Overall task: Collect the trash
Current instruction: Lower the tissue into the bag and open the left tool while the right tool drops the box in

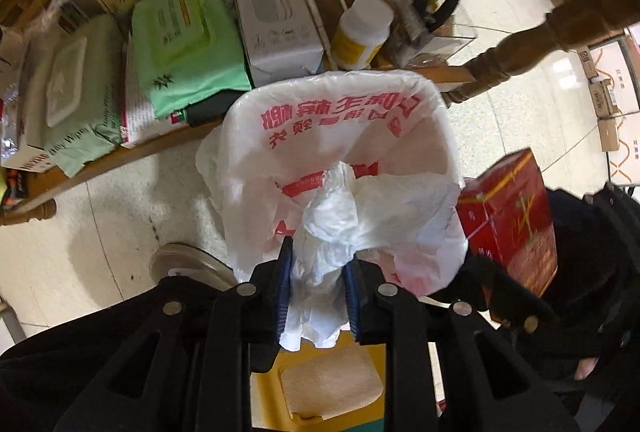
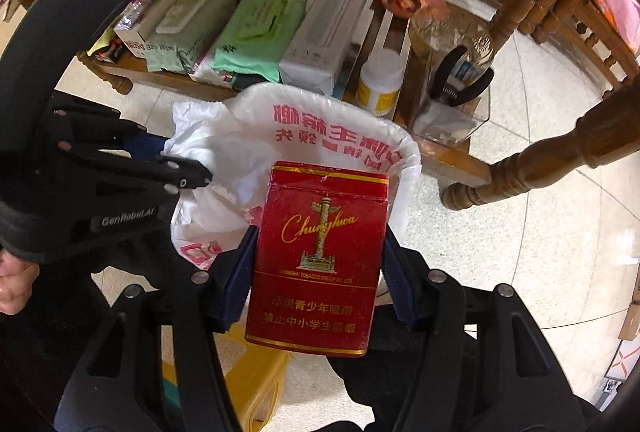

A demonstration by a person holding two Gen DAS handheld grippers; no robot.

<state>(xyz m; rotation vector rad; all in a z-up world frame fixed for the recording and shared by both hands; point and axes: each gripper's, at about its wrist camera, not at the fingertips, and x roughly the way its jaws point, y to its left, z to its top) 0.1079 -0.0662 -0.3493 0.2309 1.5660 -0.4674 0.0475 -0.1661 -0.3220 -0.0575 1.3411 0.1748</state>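
Note:
A bin lined with a white plastic bag point(image 1: 340, 104) printed in red stands on the floor before a wooden shelf; it also shows in the right wrist view point(image 2: 320, 120). My left gripper point(image 1: 318, 252) is shut on a crumpled white tissue point(image 1: 324, 232) and holds it over the bag's near rim. My right gripper point(image 2: 316, 244) is shut on a red Chunghwa cigarette pack point(image 2: 316, 256), held upright above the bag's right side. The pack shows in the left wrist view point(image 1: 512, 220), and the left gripper shows in the right wrist view point(image 2: 188, 168).
A low wooden shelf point(image 1: 132, 152) holds green wipe packs point(image 1: 184, 44), a white box point(image 1: 272, 0), a yellow-labelled white bottle point(image 1: 360, 32) and pliers point(image 1: 436, 0). A turned wooden table leg point(image 2: 532, 164) stands at the right. A yellow stool point(image 1: 320, 392) sits below.

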